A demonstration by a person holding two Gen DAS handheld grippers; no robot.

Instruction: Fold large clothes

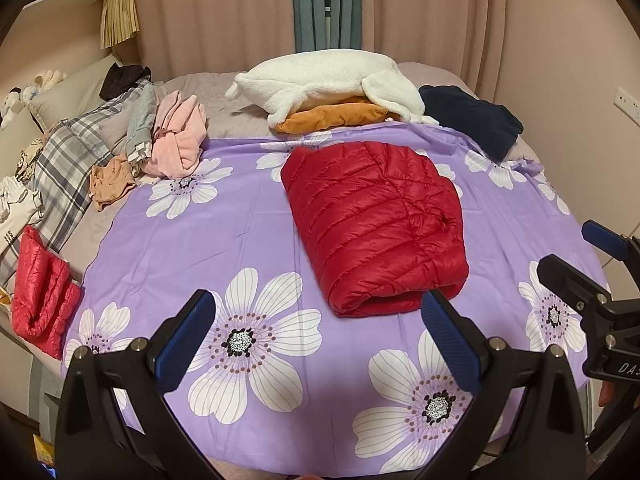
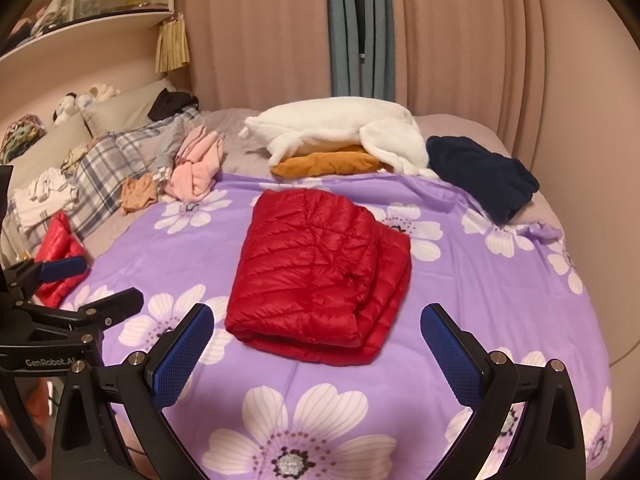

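**Both claws hanging wide over a folded red jacket on a bed**

Left gripper (image 1: 316, 322) is hovering with its blue-padded fingers spread wide and gripping nothing, above the near edge of the purple flowered sheet (image 1: 224, 236). Right gripper (image 2: 316, 334) is hovering the same way, spread wide and empty, just beside the left one over the same near edge.

Lying folded into a thick rectangle near the middle of the sheet is the red puffer jacket (image 2: 320, 280). Its near fold is sitting just beyond the fingertips of both claws, touching neither. Bare sheet is lying open to the left and right of it and along the near edge.

Along the bed's far edge, a white fleece garment (image 1: 332, 80) is resting on an orange one (image 1: 332, 118), with a dark navy garment (image 1: 472, 118) at the far right corner. Crowding the left edge are a pink garment (image 1: 180, 136), a plaid pillow (image 1: 68, 160) and a smaller red padded piece (image 1: 40, 292).
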